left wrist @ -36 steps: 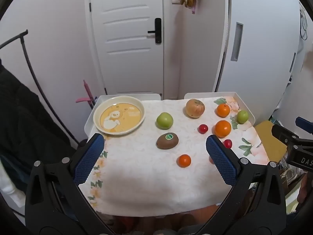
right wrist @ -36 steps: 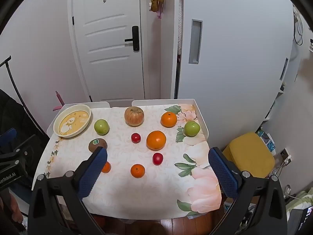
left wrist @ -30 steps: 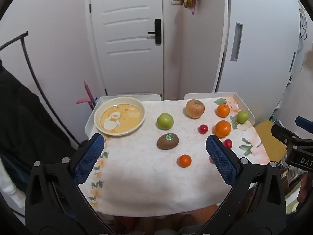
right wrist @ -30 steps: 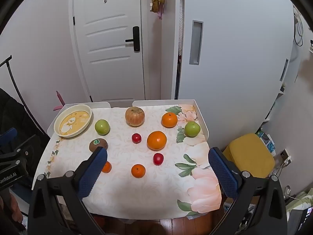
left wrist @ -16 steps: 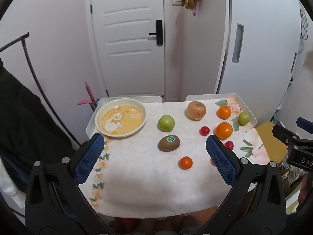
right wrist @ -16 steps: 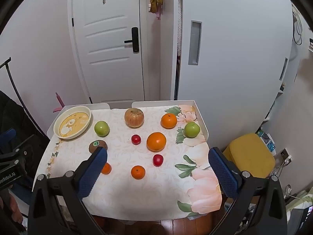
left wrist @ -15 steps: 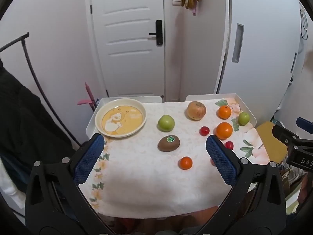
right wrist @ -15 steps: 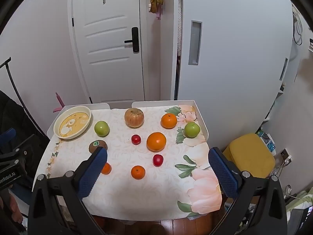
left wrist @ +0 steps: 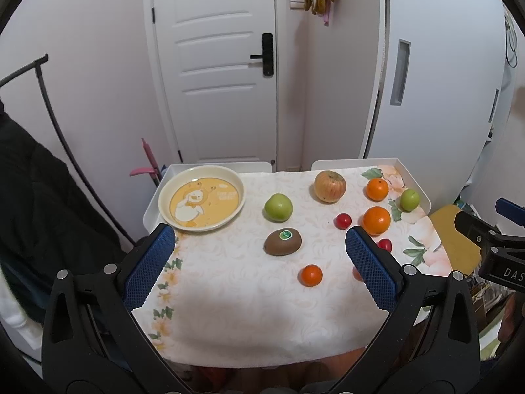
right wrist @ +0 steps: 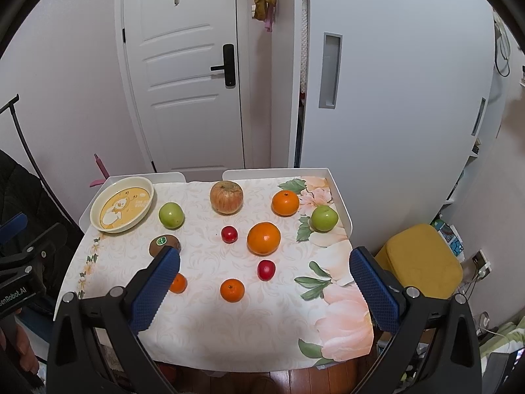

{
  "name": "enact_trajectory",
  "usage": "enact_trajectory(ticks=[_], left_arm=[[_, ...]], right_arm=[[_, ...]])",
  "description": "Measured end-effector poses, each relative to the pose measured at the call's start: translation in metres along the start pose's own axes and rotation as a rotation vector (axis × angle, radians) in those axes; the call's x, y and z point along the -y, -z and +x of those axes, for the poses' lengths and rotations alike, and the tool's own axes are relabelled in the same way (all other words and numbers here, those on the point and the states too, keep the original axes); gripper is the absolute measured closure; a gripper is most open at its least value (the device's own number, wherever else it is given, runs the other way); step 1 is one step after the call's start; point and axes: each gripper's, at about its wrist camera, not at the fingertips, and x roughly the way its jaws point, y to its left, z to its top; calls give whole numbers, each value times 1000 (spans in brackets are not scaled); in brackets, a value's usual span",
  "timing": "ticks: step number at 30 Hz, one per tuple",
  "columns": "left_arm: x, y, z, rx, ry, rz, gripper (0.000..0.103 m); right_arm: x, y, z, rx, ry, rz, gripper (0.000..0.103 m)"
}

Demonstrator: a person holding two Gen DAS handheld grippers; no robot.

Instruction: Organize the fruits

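Fruit lies scattered on the floral tablecloth (left wrist: 236,298). A yellow duck plate (left wrist: 201,202) (right wrist: 122,208) sits empty at the far left corner. Near it are a green apple (left wrist: 278,207) (right wrist: 171,215) and a kiwi (left wrist: 283,242) (right wrist: 164,243). A red-yellow apple (right wrist: 226,196), a large orange (right wrist: 263,238), a smaller orange (right wrist: 285,203), another green apple (right wrist: 324,218), two red plums (right wrist: 229,233) (right wrist: 266,270) and two small tangerines (right wrist: 232,290) (right wrist: 178,284) lie further right. My left gripper (left wrist: 259,249) and right gripper (right wrist: 264,269) are open and empty above the table's near edge.
The small table has white raised edges (right wrist: 341,210). A white door (left wrist: 216,65) and a cabinet (right wrist: 393,98) stand behind. A yellow stool (right wrist: 423,259) is at the right. A black coat on a rack (left wrist: 29,197) is at the left.
Both views have shifted only slightly; the fruit sits a touch lower in the left wrist view. Nothing on the table has moved.
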Motion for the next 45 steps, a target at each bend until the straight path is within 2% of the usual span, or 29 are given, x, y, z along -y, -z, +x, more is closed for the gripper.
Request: enact_trajectory(ticks=[45], left_arm=[[-1, -3, 5, -3, -1, 0, 0]], right_arm=[[-4, 0, 7, 0, -19, 12, 0]])
